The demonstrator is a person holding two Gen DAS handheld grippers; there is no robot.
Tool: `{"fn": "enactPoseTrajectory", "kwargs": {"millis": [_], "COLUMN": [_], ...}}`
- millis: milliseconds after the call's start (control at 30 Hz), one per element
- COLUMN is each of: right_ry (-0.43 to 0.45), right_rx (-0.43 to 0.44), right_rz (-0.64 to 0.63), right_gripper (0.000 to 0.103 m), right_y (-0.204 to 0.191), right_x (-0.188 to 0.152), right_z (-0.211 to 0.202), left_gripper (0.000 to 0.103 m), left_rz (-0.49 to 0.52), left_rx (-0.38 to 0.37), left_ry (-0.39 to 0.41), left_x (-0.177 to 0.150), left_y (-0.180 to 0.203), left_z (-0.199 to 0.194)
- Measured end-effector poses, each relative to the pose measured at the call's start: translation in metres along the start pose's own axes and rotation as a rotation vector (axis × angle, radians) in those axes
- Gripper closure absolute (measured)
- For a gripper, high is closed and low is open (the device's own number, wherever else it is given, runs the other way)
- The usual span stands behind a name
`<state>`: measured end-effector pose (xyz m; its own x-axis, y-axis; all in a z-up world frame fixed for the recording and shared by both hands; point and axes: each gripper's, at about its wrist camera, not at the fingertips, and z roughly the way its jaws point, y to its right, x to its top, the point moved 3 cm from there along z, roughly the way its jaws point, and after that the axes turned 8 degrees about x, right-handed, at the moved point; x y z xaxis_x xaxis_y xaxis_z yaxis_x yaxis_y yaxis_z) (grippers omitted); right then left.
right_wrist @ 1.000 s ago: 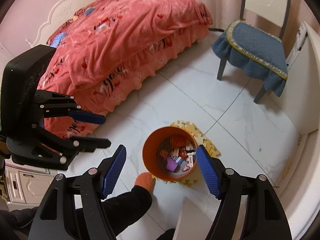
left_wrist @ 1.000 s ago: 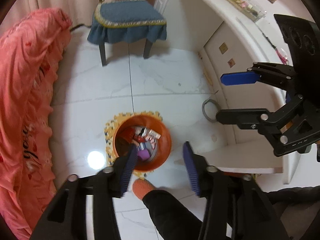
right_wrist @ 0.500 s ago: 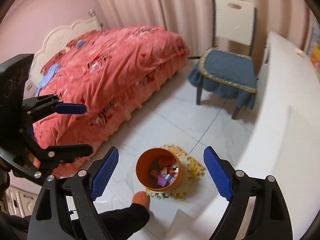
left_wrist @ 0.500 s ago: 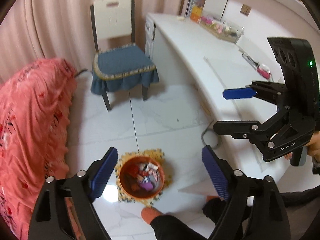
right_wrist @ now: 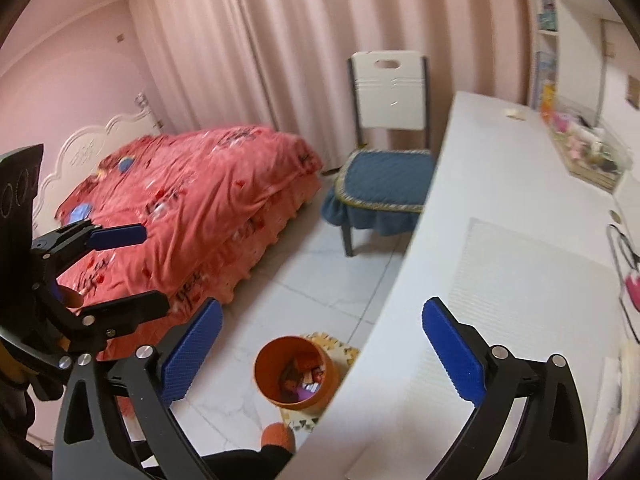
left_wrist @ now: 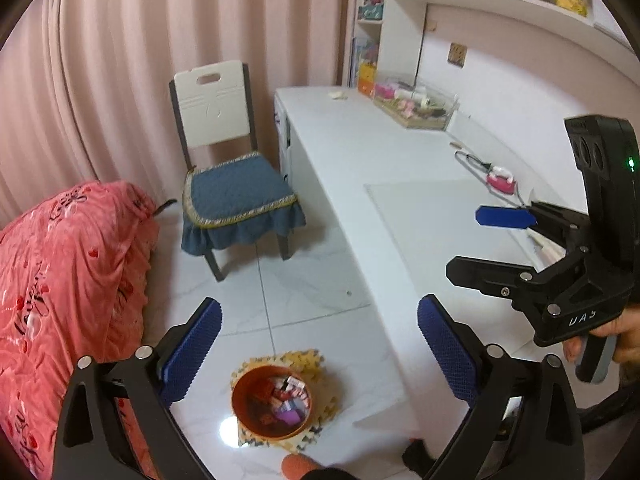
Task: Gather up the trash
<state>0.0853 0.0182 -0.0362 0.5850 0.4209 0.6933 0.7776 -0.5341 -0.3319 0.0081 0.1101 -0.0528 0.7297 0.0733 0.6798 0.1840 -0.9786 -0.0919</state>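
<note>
An orange trash bin point(left_wrist: 272, 402) stands on a yellow foam mat point(left_wrist: 316, 364) on the white tile floor, holding several scraps of wrappers. It also shows in the right wrist view point(right_wrist: 295, 372), beside the desk edge. My left gripper point(left_wrist: 320, 348) is open and empty, high above the bin. My right gripper point(right_wrist: 322, 350) is open and empty, above the desk edge. The right gripper also shows in the left wrist view point(left_wrist: 480, 240), over the desk. The left gripper shows in the right wrist view point(right_wrist: 132, 268), open.
A long white desk point(left_wrist: 400, 184) runs along the right, with a clear box of small items point(left_wrist: 416, 106), a pink object point(left_wrist: 500, 178) and a cable. A blue-cushioned chair point(left_wrist: 236, 196) stands at its far end. A bed with a red cover point(right_wrist: 192, 200) lies left. My orange-socked foot point(right_wrist: 276, 436) is near the bin.
Both grippers have risen from close over the bin to desk height, tilting up so the desk top and curtains come into view. The left gripper's jaws have opened wider.
</note>
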Motion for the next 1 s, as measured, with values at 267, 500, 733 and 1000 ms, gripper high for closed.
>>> {"fn": "enactPoseTrajectory", "kwargs": {"millis": [267, 500, 733, 1000], "right_ry": [0.08, 0.148, 0.155, 0.157], "right_rx": [-0.066, -0.142, -0.163, -0.164], "right_rz": [0.055, 0.088, 0.096, 0.117], "right_gripper": [0.005, 0.005, 0.005, 0.005], "right_y": [0.027, 0.046, 0.055, 0.06], "right_x": [-0.012, -0.022, -0.029, -0.028], "right_z": [-0.054, -0.09, -0.1, -0.098], "left_gripper": [0.006, 0.006, 0.006, 0.006], "left_rz": [0.014, -0.003, -0.007, -0.005], "left_rx": [0.044, 0.04, 0.082, 0.044], "left_ry": [0.07, 0.143, 0.156, 0.152], "left_x": [0.02, 0.03, 0.034, 0.03], "left_y": [0.03, 0.055, 0.073, 0.079], "left_z": [-0.012, -0.021, -0.016, -0.015]}}
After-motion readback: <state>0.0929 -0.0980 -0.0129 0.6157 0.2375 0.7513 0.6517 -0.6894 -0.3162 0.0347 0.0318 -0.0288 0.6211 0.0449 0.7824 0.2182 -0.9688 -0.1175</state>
